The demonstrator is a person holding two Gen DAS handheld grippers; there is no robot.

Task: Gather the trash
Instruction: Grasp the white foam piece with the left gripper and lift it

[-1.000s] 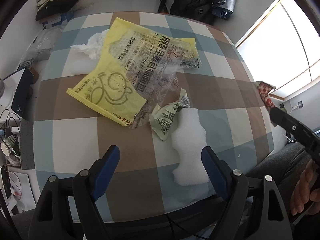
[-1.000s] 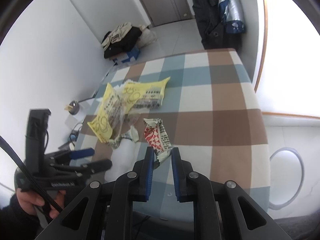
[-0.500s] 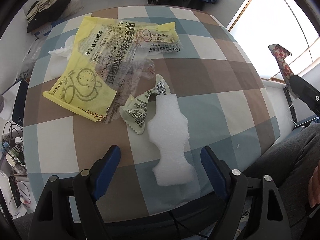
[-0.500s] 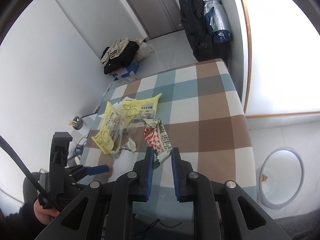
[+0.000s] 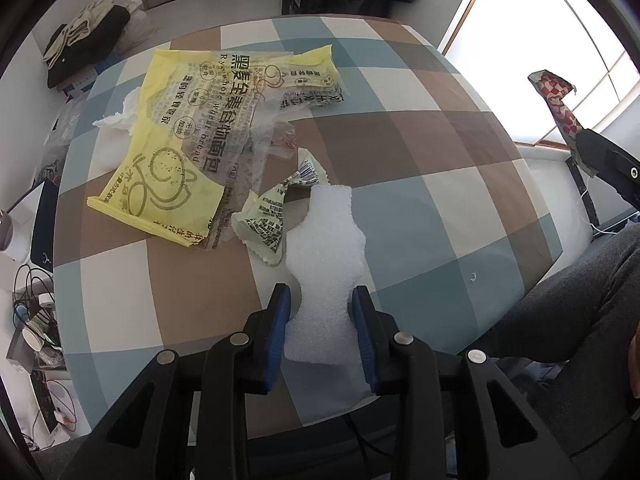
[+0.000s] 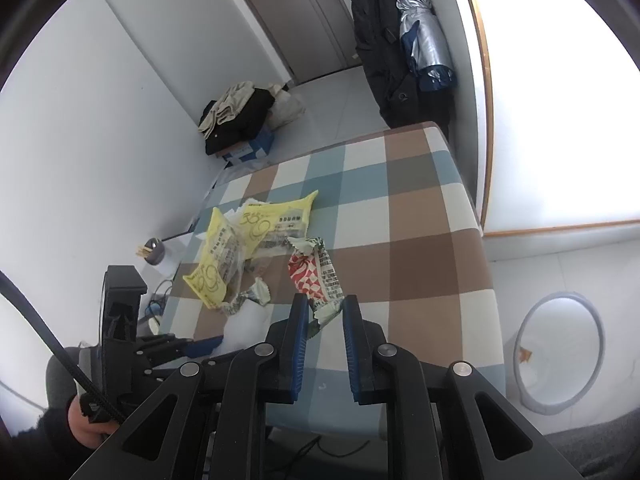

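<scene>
Left gripper (image 5: pixel 321 304): jaws partly closed, one on each side of the narrow waist of the white foam piece (image 5: pixel 326 264). The blue pads touch or nearly touch the foam edges; a firm grip cannot be confirmed. The foam lies flat near the near edge of the checkered table (image 5: pixel 420 152).

Right gripper (image 6: pixel 325 309): jaws narrowly apart, clamping the lower end of the red-and-white wrapper (image 6: pixel 318 276), which is held in the air above the table.

A green wrapper (image 5: pixel 272 216) touches the foam's left edge. The yellow bag (image 5: pixel 188 136) lies beyond it, over a white tissue (image 5: pixel 118 118). The right half of the table surface is bare. A round bin (image 6: pixel 560 354) stands on the floor off the table's right edge.
</scene>
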